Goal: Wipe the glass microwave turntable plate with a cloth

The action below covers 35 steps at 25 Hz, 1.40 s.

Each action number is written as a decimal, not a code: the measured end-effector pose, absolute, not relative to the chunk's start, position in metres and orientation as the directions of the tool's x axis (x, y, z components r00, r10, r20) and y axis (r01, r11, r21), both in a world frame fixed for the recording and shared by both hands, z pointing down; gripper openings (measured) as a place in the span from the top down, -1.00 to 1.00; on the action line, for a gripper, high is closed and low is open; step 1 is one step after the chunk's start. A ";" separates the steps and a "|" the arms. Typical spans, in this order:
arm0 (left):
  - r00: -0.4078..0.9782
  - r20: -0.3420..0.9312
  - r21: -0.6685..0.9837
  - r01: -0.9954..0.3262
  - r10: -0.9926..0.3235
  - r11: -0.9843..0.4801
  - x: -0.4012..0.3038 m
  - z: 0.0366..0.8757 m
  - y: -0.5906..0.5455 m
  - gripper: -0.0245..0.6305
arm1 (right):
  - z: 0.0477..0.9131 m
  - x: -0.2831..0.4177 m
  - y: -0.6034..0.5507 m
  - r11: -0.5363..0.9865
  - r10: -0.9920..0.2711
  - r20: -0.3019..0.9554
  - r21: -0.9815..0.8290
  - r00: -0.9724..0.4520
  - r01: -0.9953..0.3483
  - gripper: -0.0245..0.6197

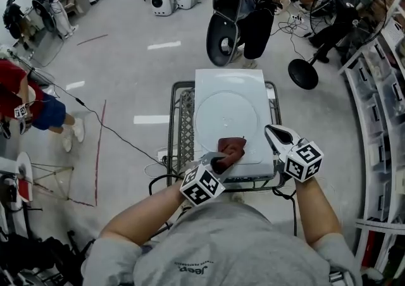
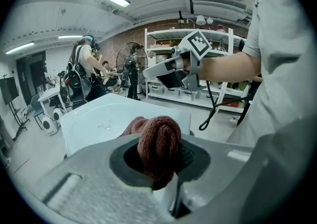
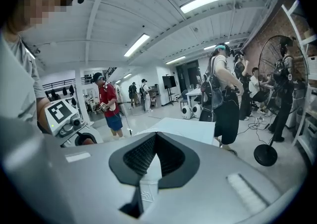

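Looking down through the head view, I see my left gripper clamped on a bunched, rust-red knitted cloth. In the left gripper view the cloth fills the gap between the jaws and bulges out past them. The glass turntable plate lies flat on the top of a white microwave, which stands on a wire cart. The cloth sits over the plate's near rim; whether it presses on the glass I cannot tell. A few water drops show on the plate beyond the cloth.

My right gripper is over the microwave's near right edge, just beside the plate and apart from the cloth. Its own view shows the right gripper with jaws together and nothing between them.
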<state>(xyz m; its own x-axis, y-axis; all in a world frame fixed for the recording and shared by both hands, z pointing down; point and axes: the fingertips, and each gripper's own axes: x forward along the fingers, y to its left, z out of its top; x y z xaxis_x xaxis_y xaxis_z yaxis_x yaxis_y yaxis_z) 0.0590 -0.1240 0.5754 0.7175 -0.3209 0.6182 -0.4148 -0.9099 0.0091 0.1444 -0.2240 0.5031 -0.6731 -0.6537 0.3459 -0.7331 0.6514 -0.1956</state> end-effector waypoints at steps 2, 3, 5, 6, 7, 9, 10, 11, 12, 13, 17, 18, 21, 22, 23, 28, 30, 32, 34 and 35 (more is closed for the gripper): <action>0.722 0.613 0.010 -0.415 -0.322 -0.910 0.057 0.572 -0.120 0.71 | 0.501 0.142 -0.222 0.652 -0.654 0.343 -0.195 -0.674 -0.732 0.90; 0.724 0.607 0.009 -0.419 -0.328 -0.908 0.056 0.569 -0.120 0.71 | 0.500 0.141 -0.221 0.652 -0.655 0.342 -0.195 -0.674 -0.733 0.90; 0.728 0.586 0.003 -0.441 -0.356 -0.897 0.053 0.560 -0.128 0.71 | 0.498 0.142 -0.220 0.648 -0.660 0.339 -0.195 -0.670 -0.736 0.90; 0.728 0.573 -0.003 -0.458 -0.377 -0.889 0.052 0.554 -0.135 0.71 | 0.497 0.143 -0.220 0.645 -0.664 0.336 -0.195 -0.668 -0.739 0.90; 0.726 0.558 -0.013 -0.477 -0.403 -0.879 0.050 0.548 -0.144 0.71 | 0.496 0.145 -0.220 0.642 -0.667 0.335 -0.195 -0.665 -0.742 0.90; 0.716 0.527 -0.045 -0.514 -0.457 -0.857 0.047 0.534 -0.167 0.71 | 0.496 0.150 -0.220 0.635 -0.674 0.333 -0.195 -0.659 -0.748 0.90; 0.709 0.512 -0.066 -0.530 -0.485 -0.845 0.046 0.527 -0.181 0.71 | 0.497 0.154 -0.220 0.631 -0.678 0.332 -0.195 -0.656 -0.751 0.90; 0.701 0.496 -0.089 -0.545 -0.512 -0.833 0.047 0.520 -0.197 0.71 | 0.497 0.157 -0.221 0.627 -0.682 0.331 -0.195 -0.652 -0.754 0.90; 0.693 0.480 -0.111 -0.560 -0.537 -0.821 0.047 0.513 -0.213 0.71 | 0.497 0.161 -0.222 0.622 -0.686 0.331 -0.196 -0.648 -0.758 0.90; 0.686 0.464 -0.130 -0.572 -0.560 -0.810 0.049 0.506 -0.230 0.71 | 0.498 0.165 -0.223 0.617 -0.690 0.331 -0.197 -0.644 -0.762 0.90; 0.658 0.433 -0.198 -0.598 -0.616 -0.777 0.066 0.496 -0.290 0.71 | 0.502 0.184 -0.226 0.596 -0.702 0.337 -0.204 -0.627 -0.776 0.90; 0.650 0.437 -0.217 -0.594 -0.622 -0.774 0.072 0.498 -0.302 0.71 | 0.504 0.189 -0.227 0.591 -0.705 0.338 -0.206 -0.623 -0.780 0.90; 0.625 0.476 -0.269 -0.567 -0.619 -0.778 0.089 0.517 -0.328 0.71 | 0.507 0.203 -0.234 0.576 -0.715 0.340 -0.210 -0.611 -0.790 0.90; 0.614 0.495 -0.283 -0.555 -0.615 -0.782 0.092 0.526 -0.334 0.71 | 0.507 0.207 -0.236 0.571 -0.718 0.340 -0.211 -0.607 -0.793 0.90; 0.603 0.516 -0.296 -0.541 -0.609 -0.787 0.095 0.536 -0.338 0.71 | 0.507 0.211 -0.239 0.567 -0.721 0.338 -0.212 -0.605 -0.796 0.90; 0.572 0.595 -0.299 -0.495 -0.565 -0.816 0.100 0.575 -0.336 0.71 | 0.509 0.222 -0.247 0.557 -0.727 0.337 -0.220 -0.599 -0.801 0.90; 0.576 0.612 -0.282 -0.482 -0.542 -0.830 0.101 0.583 -0.325 0.71 | 0.513 0.223 -0.248 0.556 -0.727 0.337 -0.223 -0.598 -0.801 0.90; 0.582 0.624 -0.269 -0.466 -0.521 -0.843 0.102 0.589 -0.311 0.71 | 0.516 0.221 -0.247 0.559 -0.724 0.335 -0.226 -0.602 -0.798 0.90; 0.591 0.634 -0.249 -0.456 -0.500 -0.854 0.101 0.593 -0.294 0.71 | 0.520 0.216 -0.245 0.566 -0.719 0.334 -0.227 -0.609 -0.793 0.90; 0.596 0.637 -0.238 -0.451 -0.488 -0.860 0.101 0.594 -0.285 0.71 | 0.521 0.214 -0.244 0.569 -0.717 0.334 -0.227 -0.612 -0.790 0.90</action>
